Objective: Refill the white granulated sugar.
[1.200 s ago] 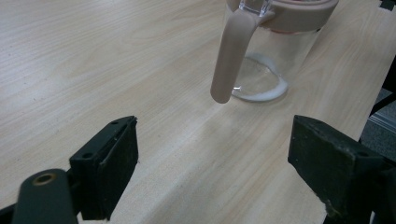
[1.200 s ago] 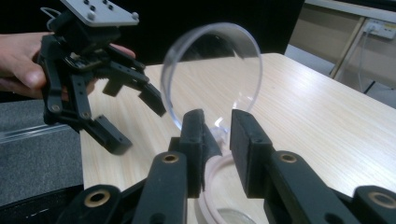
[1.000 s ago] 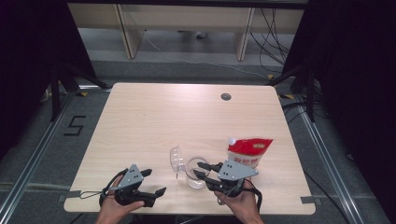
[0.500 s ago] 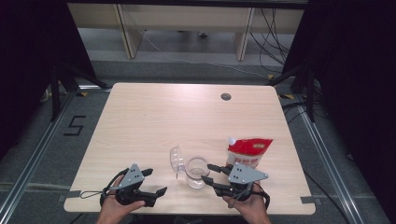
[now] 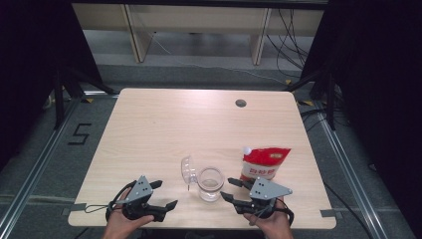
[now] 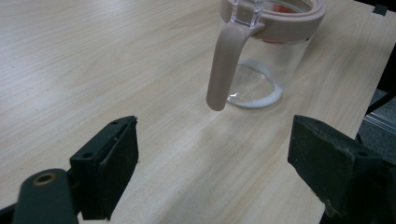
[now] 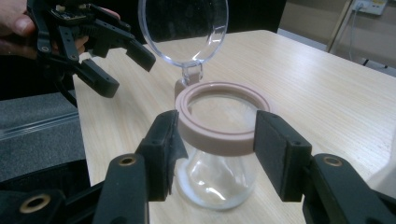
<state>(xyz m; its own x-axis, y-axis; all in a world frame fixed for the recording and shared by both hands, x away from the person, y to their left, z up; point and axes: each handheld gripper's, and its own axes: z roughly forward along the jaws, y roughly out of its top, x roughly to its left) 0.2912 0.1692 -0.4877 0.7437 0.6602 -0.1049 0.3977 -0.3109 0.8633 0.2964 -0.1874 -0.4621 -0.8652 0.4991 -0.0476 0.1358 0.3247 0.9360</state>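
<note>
A clear glass jar (image 5: 210, 183) with a pink rim stands near the table's front edge, its round clear lid (image 5: 187, 169) flipped up on the left. In the right gripper view the jar (image 7: 219, 140) sits just past my right gripper (image 7: 215, 149). The jaws have just been opening, and the pads (image 7: 163, 154) flank the rim without pressing it. From above, the right gripper (image 5: 227, 188) is just right of the jar. My left gripper (image 5: 166, 194) rests open to the jar's left, nothing between its jaws. Its own view shows the jar (image 6: 261, 56) and lid arm (image 6: 224, 65) ahead.
A red and white pouch (image 5: 263, 162) stands just right of and behind the jar, close to my right hand. The wooden table (image 5: 149, 124) has a small round hole (image 5: 241, 103) at the back right. Dark floor and rails surround it.
My right gripper has drawn back from the jar toward the table's front edge and its jaws have spread. The jar stays standing. The left gripper has not moved.
</note>
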